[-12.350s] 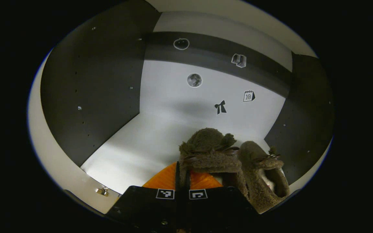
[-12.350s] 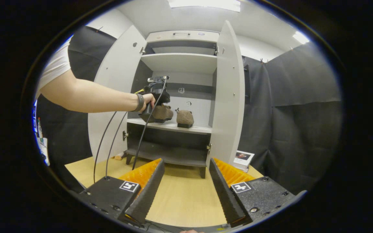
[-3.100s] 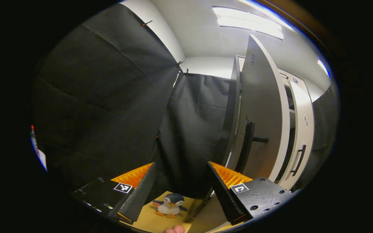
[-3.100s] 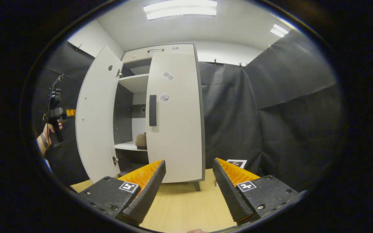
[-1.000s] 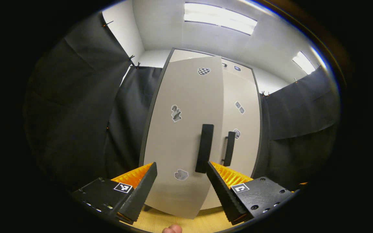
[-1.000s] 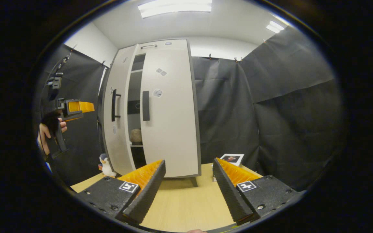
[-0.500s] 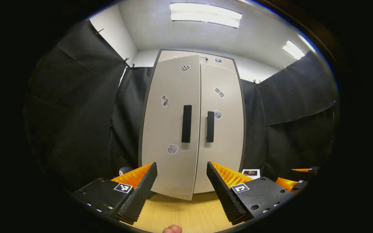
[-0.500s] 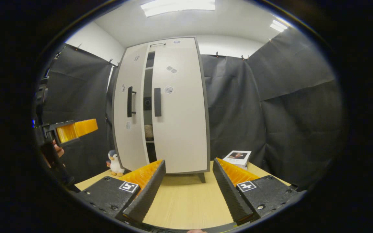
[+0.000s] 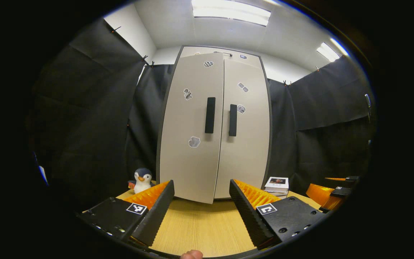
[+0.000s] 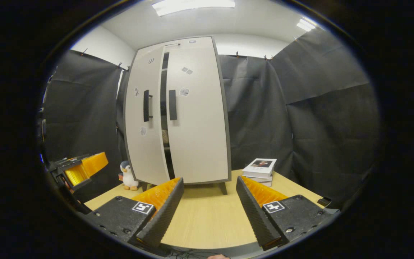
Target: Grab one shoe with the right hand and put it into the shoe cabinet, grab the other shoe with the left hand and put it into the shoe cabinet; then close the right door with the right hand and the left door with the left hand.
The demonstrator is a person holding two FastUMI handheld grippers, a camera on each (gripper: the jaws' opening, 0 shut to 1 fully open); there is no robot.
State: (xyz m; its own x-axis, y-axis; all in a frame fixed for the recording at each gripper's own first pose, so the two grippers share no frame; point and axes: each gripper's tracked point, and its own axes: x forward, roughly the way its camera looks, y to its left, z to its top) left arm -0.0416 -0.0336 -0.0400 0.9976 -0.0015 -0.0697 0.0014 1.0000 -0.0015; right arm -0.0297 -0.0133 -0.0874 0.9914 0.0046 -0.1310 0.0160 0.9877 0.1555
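Wooden surface (image 9: 196,226) before you: shoe cabinet (image 9: 216,126), right door (image 10: 196,111) shut, left door (image 10: 144,122) slightly ajar. Your 2 tools, left tool (image 9: 201,210) and right tool (image 10: 208,212), gape wide, empty.

Ceiling panels (image 9: 230,10) overhead light my booth evenly; sharp focus, soft shadow under the cabinet (image 10: 178,118), its edges bowed by fisheye

Pale shoe cabinet (image 10: 192,118): left door (image 10: 144,144) slightly ajar.
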